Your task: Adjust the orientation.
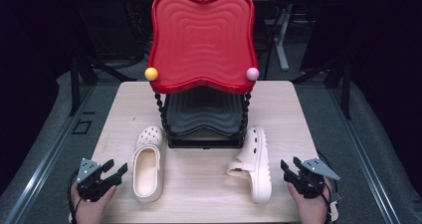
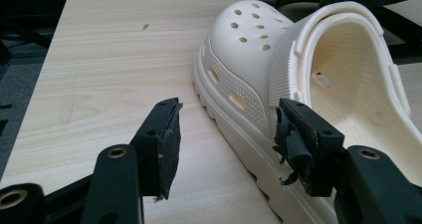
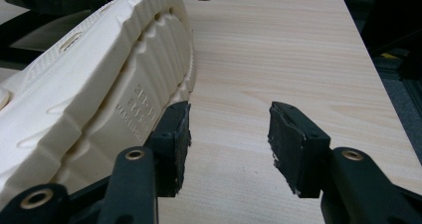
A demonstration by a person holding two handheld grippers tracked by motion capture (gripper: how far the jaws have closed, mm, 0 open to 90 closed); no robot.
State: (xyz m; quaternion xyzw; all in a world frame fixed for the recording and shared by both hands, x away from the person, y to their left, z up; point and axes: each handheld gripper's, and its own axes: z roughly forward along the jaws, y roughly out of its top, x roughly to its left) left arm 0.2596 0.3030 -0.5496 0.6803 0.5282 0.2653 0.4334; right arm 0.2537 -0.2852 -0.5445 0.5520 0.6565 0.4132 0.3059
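Cream clogs: the upright clog [image 1: 148, 168] lies near the desk's front-left corner, the tipped clog [image 1: 254, 164] front-right; my left gripper [image 1: 112, 173] and right gripper [image 1: 288, 170] stand apart, holding nothing.

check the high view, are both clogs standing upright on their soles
No, the left clog stands upright, but the right clog lies tipped on its side.

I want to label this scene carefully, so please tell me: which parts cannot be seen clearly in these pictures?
- Lower black tray, high view: its back is hidden under the red tray.
- Right clog, right gripper view: lies on its side; its opening faces away and the left edge cuts it off.
- Left clog, left gripper view: its heel is cut off by the right edge and a finger.
- Sole lettering: too small to read.
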